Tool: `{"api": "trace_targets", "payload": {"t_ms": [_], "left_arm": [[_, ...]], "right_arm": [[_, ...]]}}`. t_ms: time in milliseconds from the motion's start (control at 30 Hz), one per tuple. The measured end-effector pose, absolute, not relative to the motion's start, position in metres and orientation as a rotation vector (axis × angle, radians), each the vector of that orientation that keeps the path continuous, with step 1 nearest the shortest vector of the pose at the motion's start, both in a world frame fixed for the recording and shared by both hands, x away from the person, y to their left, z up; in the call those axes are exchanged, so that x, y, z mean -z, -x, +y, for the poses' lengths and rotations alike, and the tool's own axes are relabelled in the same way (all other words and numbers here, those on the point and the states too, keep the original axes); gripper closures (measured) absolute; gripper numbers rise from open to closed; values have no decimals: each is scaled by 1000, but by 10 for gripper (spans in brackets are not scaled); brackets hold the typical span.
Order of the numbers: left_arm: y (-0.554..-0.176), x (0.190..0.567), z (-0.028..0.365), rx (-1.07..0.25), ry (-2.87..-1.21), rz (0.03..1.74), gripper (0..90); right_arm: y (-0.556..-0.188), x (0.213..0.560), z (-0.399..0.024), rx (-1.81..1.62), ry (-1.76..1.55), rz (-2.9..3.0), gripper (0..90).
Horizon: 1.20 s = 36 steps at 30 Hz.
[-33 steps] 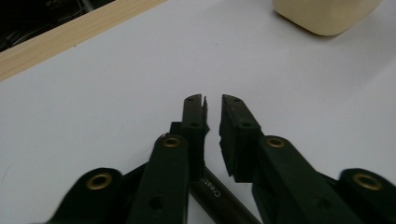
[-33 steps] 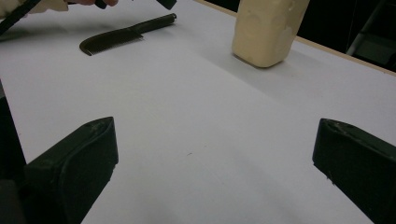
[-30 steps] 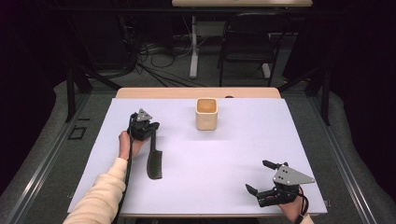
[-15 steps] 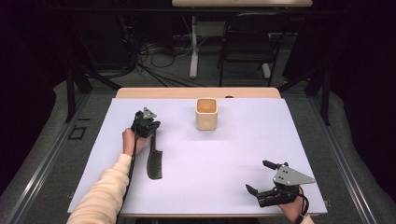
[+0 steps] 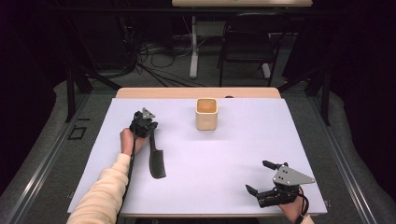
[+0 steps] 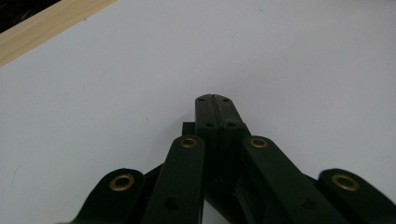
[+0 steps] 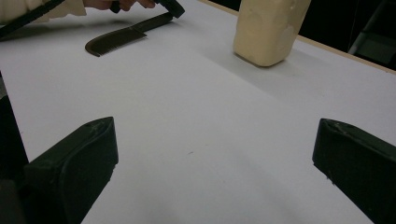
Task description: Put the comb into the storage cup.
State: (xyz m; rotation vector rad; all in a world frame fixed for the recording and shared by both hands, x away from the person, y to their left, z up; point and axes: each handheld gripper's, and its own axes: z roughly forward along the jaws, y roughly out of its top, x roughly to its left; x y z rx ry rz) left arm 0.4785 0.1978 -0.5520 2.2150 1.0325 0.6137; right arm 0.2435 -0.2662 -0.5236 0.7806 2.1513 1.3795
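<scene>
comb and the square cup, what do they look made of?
Comb: likely hard plastic, matte black; thin moulded teeth and a flat handle in the right gripper view.
Cup: pale cream and matte, with thick walls and rounded corners; wood or plastic, can't tell which.

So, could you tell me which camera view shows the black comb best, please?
The high view: the whole comb lies in sight on the white table, its handle end at the left gripper. The right gripper view shows it farther off, low and slanted. The left gripper view gives closed jaws over bare table.
</scene>
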Motion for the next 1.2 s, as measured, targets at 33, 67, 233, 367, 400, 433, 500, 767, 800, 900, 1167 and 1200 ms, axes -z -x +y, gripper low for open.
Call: {"api": "trace_targets", "payload": {"t_ms": [33, 67, 233, 367, 400, 433, 500, 767, 800, 900, 1167, 1200], "left_arm": [[-478, 552, 199, -609, -2219, 1035, 899], [-478, 552, 199, -608, -2216, 1043, 899], [-478, 553, 200, -599, -2222, 1051, 898], [-478, 552, 202, -590, -2227, 1058, 898], [-477, 552, 203, -592, -2224, 1061, 898], [-477, 552, 203, -592, -2219, 1062, 899], [-476, 551, 205, -589, -2216, 1069, 899], [-473, 551, 209, -595, -2219, 1083, 899], [-473, 550, 209, -595, -2221, 1084, 899], [-471, 550, 210, -606, -2229, 1082, 899], [-468, 550, 213, -593, -2246, 1081, 899], [-467, 551, 213, -594, -2247, 1081, 898]], "right_arm": [[-243, 524, -266, -1380, -780, 2151, 0], [-243, 524, -266, -1380, -781, 2151, 0], [-243, 524, -266, -1376, -780, 2159, 0], [-243, 524, -265, -1379, -790, 2159, 0], [-243, 524, -266, -1377, -788, 2159, 0], [-243, 524, -266, -1378, -788, 2159, 0], [-243, 524, -265, -1378, -788, 2161, 0], [-243, 524, -265, -1378, -785, 2163, 0], [-243, 524, -265, -1378, -785, 2164, 0], [-243, 524, -265, -1377, -787, 2164, 0], [-243, 524, -265, -1380, -785, 2166, 0], [-243, 524, -265, -1380, -787, 2166, 0]]}}
